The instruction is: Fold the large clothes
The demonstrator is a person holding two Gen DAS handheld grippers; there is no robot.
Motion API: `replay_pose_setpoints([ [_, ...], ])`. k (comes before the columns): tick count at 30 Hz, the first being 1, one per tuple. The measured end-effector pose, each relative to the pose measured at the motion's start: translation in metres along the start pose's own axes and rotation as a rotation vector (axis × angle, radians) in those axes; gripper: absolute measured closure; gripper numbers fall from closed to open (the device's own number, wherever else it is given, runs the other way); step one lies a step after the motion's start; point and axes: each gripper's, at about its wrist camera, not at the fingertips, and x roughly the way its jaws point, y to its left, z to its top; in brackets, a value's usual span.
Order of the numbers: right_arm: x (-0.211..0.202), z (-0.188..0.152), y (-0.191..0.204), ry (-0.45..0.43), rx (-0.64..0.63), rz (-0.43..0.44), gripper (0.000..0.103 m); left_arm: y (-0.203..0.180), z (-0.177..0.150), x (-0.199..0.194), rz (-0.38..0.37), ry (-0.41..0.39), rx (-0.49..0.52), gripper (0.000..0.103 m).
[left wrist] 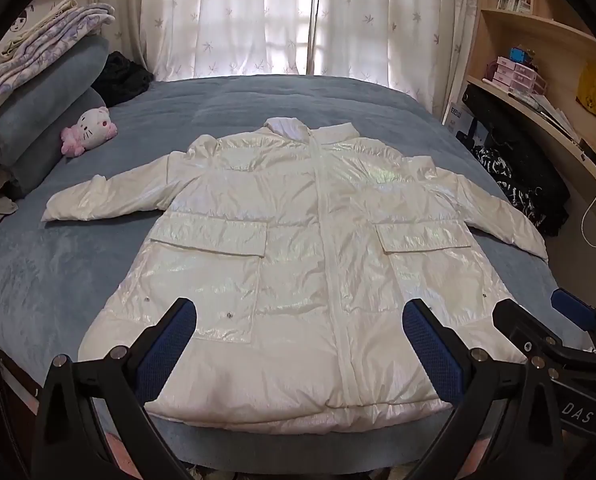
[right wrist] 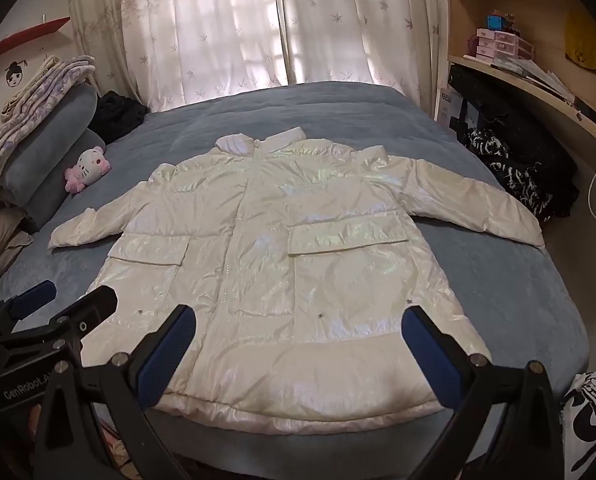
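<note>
Both held wide apart and empty above the near edge of the bed: left gripper [left wrist: 298,344] over the hem left of the zip, right gripper [right wrist: 298,350] over the hem right of it, neither touching cloth. Spread flat, front up and zipped, on the blue-grey fleece-covered bed [left wrist: 58,280]: the glossy white padded jacket [left wrist: 298,240], collar toward the far edge by the curtains, hem along the near edge, both sleeves out sideways. Likely first step: folding a sleeve or side panel in across the body. Best done by pinching at a sleeve cuff and at the matching hem corner together, lifting low, and laying the panel straight along the zip line; slippery puffy shell, so a deep bite and slow travel to stop it sliding back. Right sleeve end reaching the bed's right edge, possibly overhanging. Well clear at the left edge: pink-and-white plush cat toy [left wrist: 90,130] and stacked grey-blue pillows with folded floral bedding [left wrist: 42,92]. Nothing lying on the jacket.
</note>
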Motion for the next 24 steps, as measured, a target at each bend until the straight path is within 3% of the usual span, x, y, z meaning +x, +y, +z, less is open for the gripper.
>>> replay_pose_setpoints([
  [24,0.0034,-0.0043,-0.0086,0.002,0.017,-0.032,0.0,-0.0048,-0.0013,-0.0035,-0.006,0.002,0.016,0.001],
])
